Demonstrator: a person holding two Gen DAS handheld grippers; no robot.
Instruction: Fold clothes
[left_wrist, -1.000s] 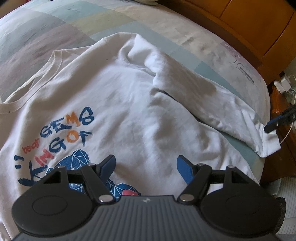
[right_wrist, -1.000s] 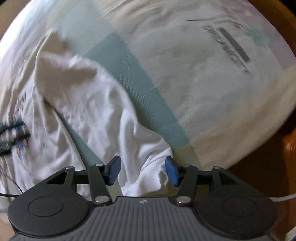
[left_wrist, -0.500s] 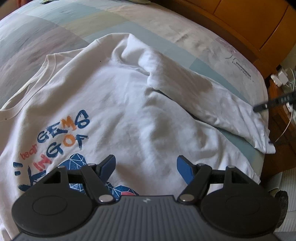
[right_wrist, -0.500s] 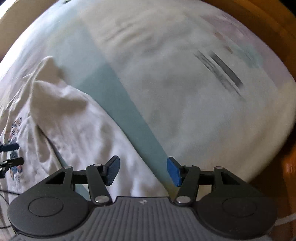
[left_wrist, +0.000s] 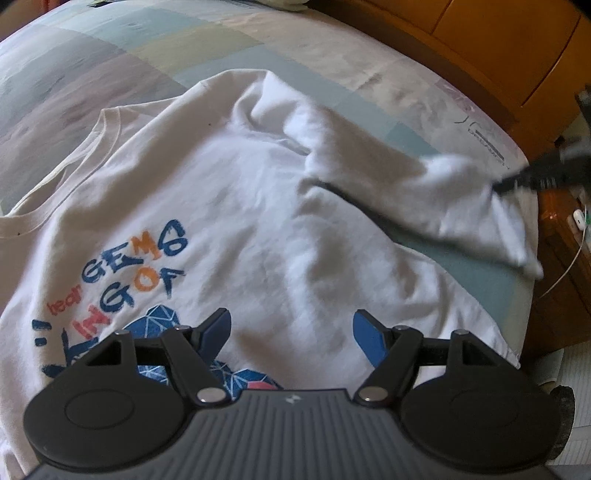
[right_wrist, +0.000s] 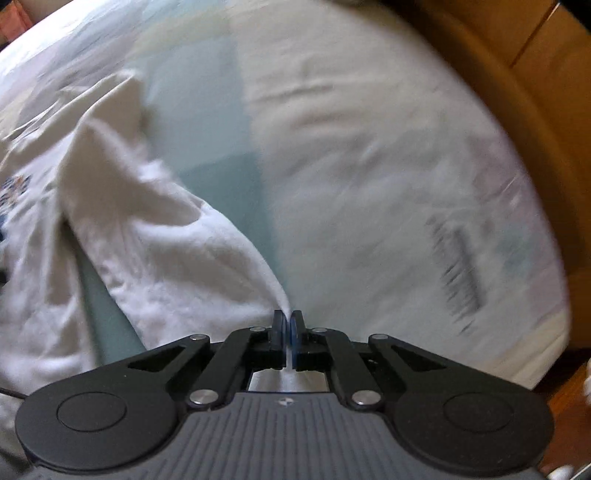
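Sleeve fold, grip taken
Right gripper (right_wrist: 287, 322) jaws just closed on white printed cotton T-shirt (left_wrist: 266, 236) sleeve (right_wrist: 177, 258); left gripper (left_wrist: 291, 328) wide, empty. Next, probably: carry sleeve across chest.

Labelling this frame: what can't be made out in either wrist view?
- Left wrist: right gripper is a motion-blurred streak; its fingers are unreadable.
- Left wrist: the T-shirt print's lower part is hidden behind the left gripper.
- Right wrist: sleeve cuff hidden between the shut fingers; dark print on the bedsheet is smeared.

Home bedroom: bed (left_wrist: 110, 66) with patchwork sheet, wooden headboard (left_wrist: 480, 48), bedside table (left_wrist: 565, 236).
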